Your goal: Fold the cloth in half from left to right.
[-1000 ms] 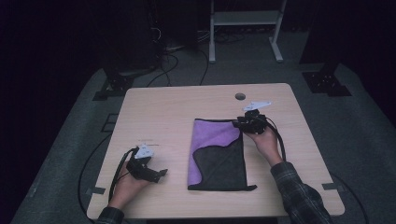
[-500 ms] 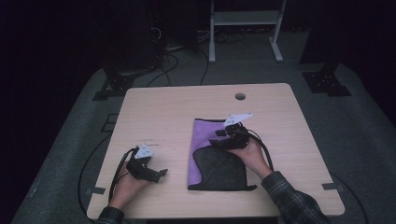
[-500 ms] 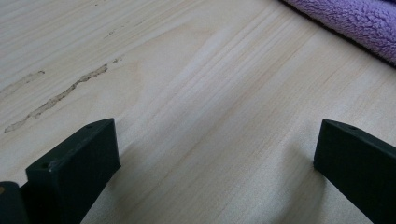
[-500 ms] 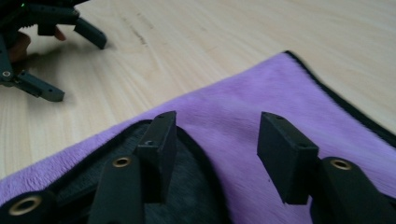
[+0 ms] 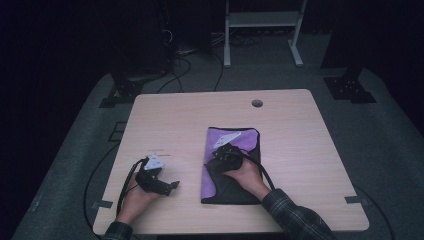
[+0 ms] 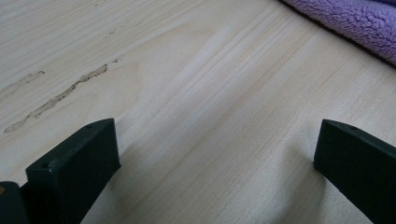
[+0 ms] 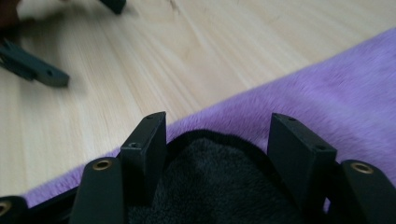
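A cloth lies on the wooden table point(image 5: 175, 120), purple point(image 5: 245, 137) on its far part and black point(image 5: 225, 187) on its near part. My right gripper point(image 5: 221, 153) hovers low over the cloth's left middle. Its jaws have just been opening, and a rounded black fold point(image 7: 219, 177) lies loose between them on the purple pile point(image 7: 336, 93). My left gripper point(image 5: 172, 187) rests on the bare wood to the left of the cloth, jaws wide apart point(image 6: 215, 140) with nothing between them. The purple edge point(image 6: 355, 21) shows ahead of it.
A small round hole point(image 5: 257, 103) sits near the table's far edge. A white metal stand point(image 5: 260, 20) and cables lie on the dark floor beyond. In the right gripper view one finger point(image 7: 35, 70) of the left gripper shows on the wood.
My right gripper has travelled from the cloth's far right corner leftward and nearer, dragging the black layer's corner along and baring more purple. Its jaws have spread. The left hand has stayed put.
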